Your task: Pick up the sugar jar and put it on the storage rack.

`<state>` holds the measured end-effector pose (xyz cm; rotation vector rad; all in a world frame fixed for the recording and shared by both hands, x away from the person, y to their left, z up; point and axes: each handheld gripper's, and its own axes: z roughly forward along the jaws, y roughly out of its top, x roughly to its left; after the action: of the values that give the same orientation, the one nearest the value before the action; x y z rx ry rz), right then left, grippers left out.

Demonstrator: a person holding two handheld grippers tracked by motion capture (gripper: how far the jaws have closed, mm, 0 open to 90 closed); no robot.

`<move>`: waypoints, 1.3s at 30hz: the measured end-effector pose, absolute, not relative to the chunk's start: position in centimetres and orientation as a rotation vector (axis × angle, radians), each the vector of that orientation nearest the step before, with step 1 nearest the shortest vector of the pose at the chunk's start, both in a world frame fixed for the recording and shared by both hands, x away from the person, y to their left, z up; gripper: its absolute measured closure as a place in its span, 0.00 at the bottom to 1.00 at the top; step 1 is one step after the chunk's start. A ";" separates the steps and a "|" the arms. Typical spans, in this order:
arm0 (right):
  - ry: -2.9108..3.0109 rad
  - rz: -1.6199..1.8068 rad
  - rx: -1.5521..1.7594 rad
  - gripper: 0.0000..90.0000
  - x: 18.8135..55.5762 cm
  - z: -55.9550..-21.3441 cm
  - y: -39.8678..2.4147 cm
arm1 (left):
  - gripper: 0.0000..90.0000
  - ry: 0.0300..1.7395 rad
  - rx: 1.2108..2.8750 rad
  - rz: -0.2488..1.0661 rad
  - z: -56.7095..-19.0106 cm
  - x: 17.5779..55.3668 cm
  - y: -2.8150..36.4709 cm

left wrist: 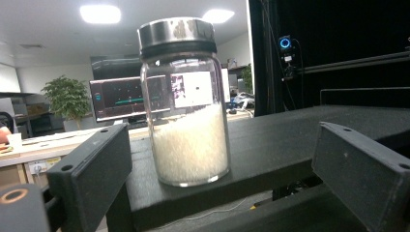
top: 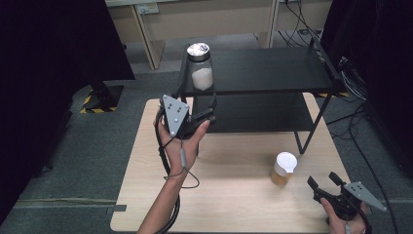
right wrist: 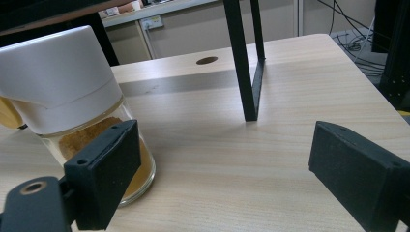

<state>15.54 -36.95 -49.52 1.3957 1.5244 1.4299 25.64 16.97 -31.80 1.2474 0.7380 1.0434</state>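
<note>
A glass jar w/ metal lid (top: 200, 67), part-filled w/ white grains, is seen at upper centre of the high view, standing upright at the left front corner of the black shelf's (top: 272, 70) top board. Just below it, centre-left of frame, the left gripper (top: 207, 108) is held up in a hand (top: 182, 139), jaws aimed at the jar but apart from it. In the left gripper view the same jar (left wrist: 186, 104) is centred between the two black jaws, which are spread wide w/ nothing between the pads; the jar sits near the board's front edge.

At the lower right of the high view the right gripper (top: 324, 181) is held low over the light wood table (top: 229, 195), jaws spread, nothing pinched. A second jar w/ white lid (top: 284, 168), holding brown contents, stands on the table just left of and above it in frame, not touched. In the right gripper view that jar (right wrist: 72, 108) is seen at the left, partly behind the left jaw, outside the gap; a shelf leg (right wrist: 246, 63) is planted on the table at upper centre.
</note>
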 end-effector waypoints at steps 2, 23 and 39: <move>1.522 1.433 1.398 0.13 15.5 -49.5 -37.0 | 0.07 0.735 1.250 1.042 -32.3 25.4 17.0; 1.527 1.427 1.395 0.13 15.5 -49.5 -36.9 | 0.06 0.695 1.268 1.013 -38.5 22.9 18.3; 1.527 1.426 1.395 0.13 15.5 -49.5 -36.9 | 0.05 0.709 1.294 0.975 -42.9 21.8 18.9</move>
<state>15.54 -36.89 -49.48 1.3947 1.5270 1.4256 21.82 18.92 -42.86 1.2941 0.7087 0.9746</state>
